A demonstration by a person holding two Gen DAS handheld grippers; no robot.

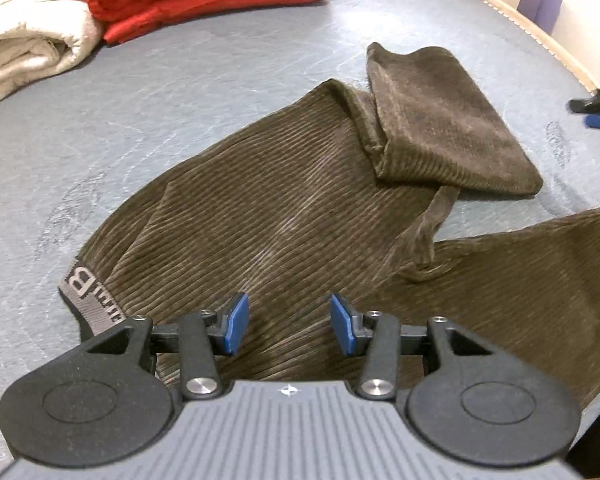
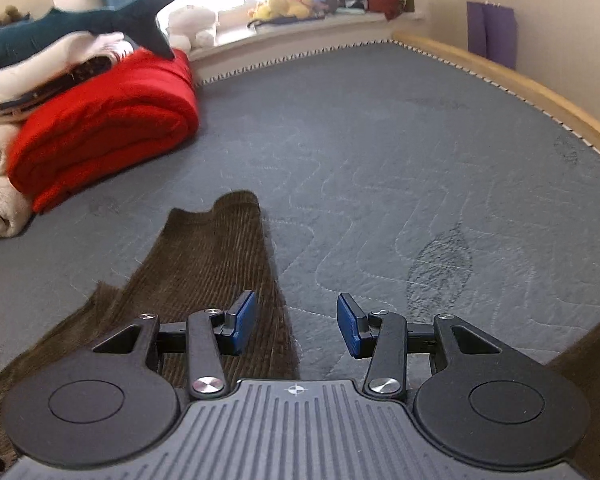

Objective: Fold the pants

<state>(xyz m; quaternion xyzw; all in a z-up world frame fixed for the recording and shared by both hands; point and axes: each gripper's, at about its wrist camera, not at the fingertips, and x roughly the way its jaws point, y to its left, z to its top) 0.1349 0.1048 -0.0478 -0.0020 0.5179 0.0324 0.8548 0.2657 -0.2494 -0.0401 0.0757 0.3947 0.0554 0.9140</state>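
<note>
Brown ribbed corduroy pants [image 1: 284, 216] lie spread on a grey-blue quilted mattress [image 1: 160, 92], their grey elastic waistband [image 1: 80, 292] with printed lettering at the lower left of the left wrist view. One leg runs away from the waistband and its end is doubled back on itself, so that the folded cuff section [image 1: 448, 128] rests on top of the leg; the other leg [image 1: 520, 264] extends to the right edge of that view. The left gripper [image 1: 288, 326] hangs over the seat of the pants with its blue pads [image 1: 236, 324] partly apart and nothing between them; the fabric lies below, not pinched. The right gripper [image 2: 296, 326] is likewise partly open and empty, its left pad above the edge of a pant leg [image 2: 216, 256] and its right pad above bare mattress; its tip also appears, blurred, at the far right of the left wrist view. At the head of the mattress lie a folded red quilted blanket [image 2: 108, 128] and, just beside it, a stack of cream-white folded bedding [image 1: 24, 28]. A dark teal plush shark [image 2: 80, 20] rests on top of this pile. Several stuffed toys [image 2: 300, 0] sit along a bright windowsill beyond the mattress, and a light wooden bed rail [image 2: 512, 80] borders the right side.
</note>
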